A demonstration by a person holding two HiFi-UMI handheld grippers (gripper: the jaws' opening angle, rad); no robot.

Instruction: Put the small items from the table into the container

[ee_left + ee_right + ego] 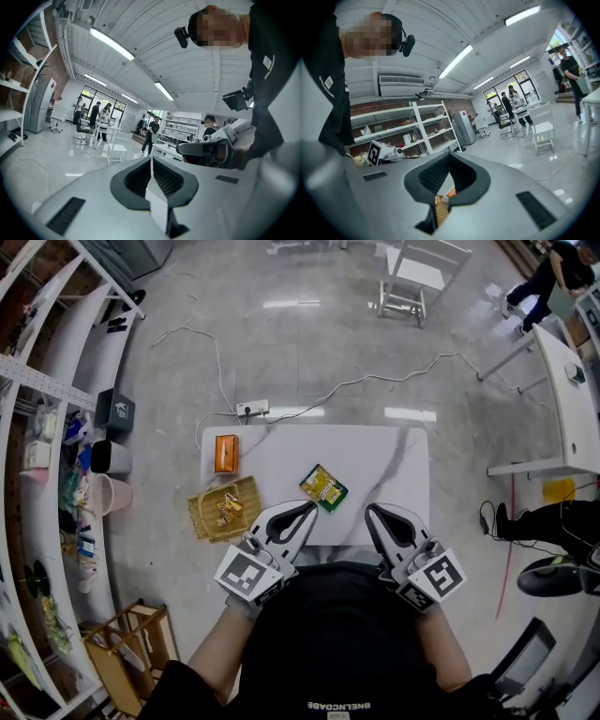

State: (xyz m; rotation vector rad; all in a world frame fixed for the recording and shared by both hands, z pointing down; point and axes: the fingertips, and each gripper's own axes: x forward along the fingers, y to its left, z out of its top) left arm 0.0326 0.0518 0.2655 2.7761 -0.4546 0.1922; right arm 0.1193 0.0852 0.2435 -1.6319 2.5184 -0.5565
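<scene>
An orange box [226, 453], a green packet [323, 487] and a woven basket [204, 521] holding snacks [228, 508] sit on the counter [375, 465].

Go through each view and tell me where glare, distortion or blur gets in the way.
Head view: wide-angle bending curves the shelves at the left edge, and bright streaks glare off the glossy floor; the table stays sharp. Left gripper view: dark rounded corners, strip lights blown out. Right gripper view: same dark corners, bright strip light, shelving bowed.

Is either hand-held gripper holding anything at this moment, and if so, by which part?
Nothing is held. The left hand-held gripper and the right hand-held gripper both have their jaws together with nothing between them.
</scene>
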